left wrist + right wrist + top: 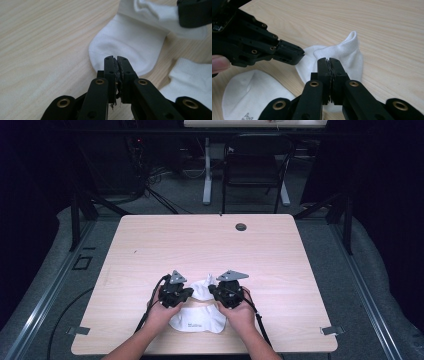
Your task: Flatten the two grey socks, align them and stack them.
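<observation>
Both hand-held grippers sit low in the middle of the high view, over two white socks on a pale wooden table (150,245). Left gripper (117,58) has its jaws pressed together on the toe edge of the upper sock (130,47). Right gripper (328,60) is likewise clamped shut, apparently pinching the same sock near its ribbed cuff (342,46). The second sock (197,319), bearing a small printed mark, lies flat just below, nearer the person. Judging from this, the work looks early: one sock is gripped at both ends, and pairing or folding still lies ahead.
</observation>
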Motion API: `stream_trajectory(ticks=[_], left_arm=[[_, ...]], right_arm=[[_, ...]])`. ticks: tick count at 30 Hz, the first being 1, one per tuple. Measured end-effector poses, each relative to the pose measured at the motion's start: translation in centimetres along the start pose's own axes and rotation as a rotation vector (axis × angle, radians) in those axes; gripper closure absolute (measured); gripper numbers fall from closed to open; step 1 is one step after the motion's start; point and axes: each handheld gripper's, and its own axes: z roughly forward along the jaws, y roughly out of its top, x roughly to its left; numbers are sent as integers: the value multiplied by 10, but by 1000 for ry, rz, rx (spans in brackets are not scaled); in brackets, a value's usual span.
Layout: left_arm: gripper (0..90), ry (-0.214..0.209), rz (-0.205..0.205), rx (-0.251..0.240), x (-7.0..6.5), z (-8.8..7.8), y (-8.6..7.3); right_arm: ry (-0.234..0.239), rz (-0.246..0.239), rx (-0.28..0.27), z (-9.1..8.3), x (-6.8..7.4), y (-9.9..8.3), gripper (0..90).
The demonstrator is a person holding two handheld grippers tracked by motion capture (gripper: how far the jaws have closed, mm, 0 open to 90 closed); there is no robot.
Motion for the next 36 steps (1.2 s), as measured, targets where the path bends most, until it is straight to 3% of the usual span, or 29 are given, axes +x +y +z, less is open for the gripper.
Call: stream_trajectory(ticks=[5,15,25,33,36], left_arm=[[846,2,-8,24,4,3,-6],[829,5,-14,14,14,-1,-12],[831,27,-9,18,20,-5,-15],[831,36,-3,22,20,-6,-15],[825,38,-9,25,20,-6,-14]], right_arm=[[-4,24,-13,-3,-3,1,884],[-18,76,-41,-16,-17,-1,884],[-91,98,14,-21,-36,-20,882],[-149,94,113,-19,-48,-36,830],[-167,82,81,-29,-49,-36,779]])
